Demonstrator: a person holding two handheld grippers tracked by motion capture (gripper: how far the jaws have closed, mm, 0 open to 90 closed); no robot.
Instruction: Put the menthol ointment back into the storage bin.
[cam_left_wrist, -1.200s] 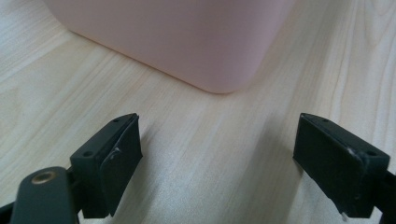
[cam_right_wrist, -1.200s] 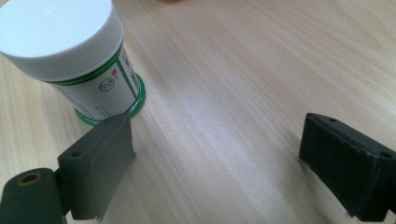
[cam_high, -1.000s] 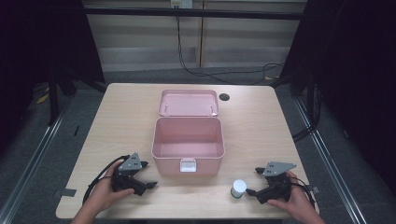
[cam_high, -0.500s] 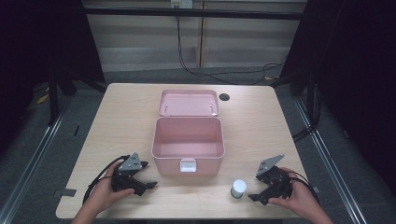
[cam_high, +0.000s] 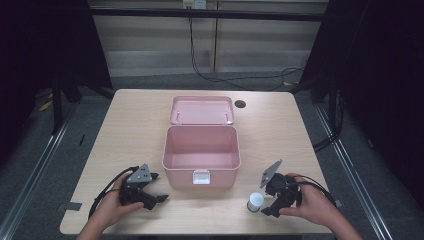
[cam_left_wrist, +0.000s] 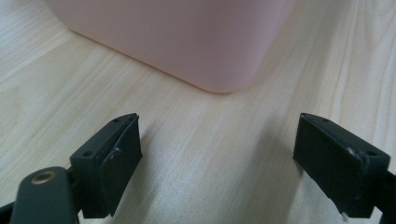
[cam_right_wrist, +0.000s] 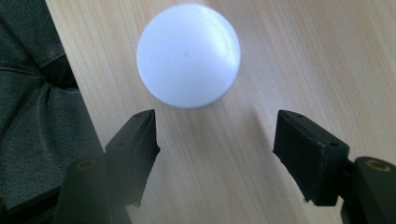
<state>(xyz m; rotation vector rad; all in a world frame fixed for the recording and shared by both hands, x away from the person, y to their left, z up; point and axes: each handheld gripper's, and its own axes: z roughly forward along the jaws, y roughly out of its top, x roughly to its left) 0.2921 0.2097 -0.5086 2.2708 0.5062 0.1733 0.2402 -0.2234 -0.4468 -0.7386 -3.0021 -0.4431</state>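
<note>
A small container with a white round cap (cam_high: 255, 201) stands near the table's front edge, right of the open pink box (cam_high: 180, 175). My right gripper (cam_high: 267, 204) is tilted and raised just right of it. In the right gripper view the cap (cam_right_wrist: 188, 55) lies ahead of the jaws, and the right gripper (cam_right_wrist: 215, 149) has nothing between them. Those jaws have just been closing and still stand apart. My left gripper (cam_high: 161, 187) rests on the table left of the box, open and empty, and in its own view the left gripper (cam_left_wrist: 217, 163) faces a corner of the box (cam_left_wrist: 177, 37).
The box's lid (cam_high: 201, 110) lies flat behind it. A round cable hole (cam_high: 240, 104) sits at the table's back right. The table's front edge runs close beside the cap, with grey cloth (cam_right_wrist: 37, 116) below it.
The right gripper has lifted off the table and tilted, its grey plate now standing up at an angle, and its jaws are narrower. The white-capped container and the left gripper have not moved.
</note>
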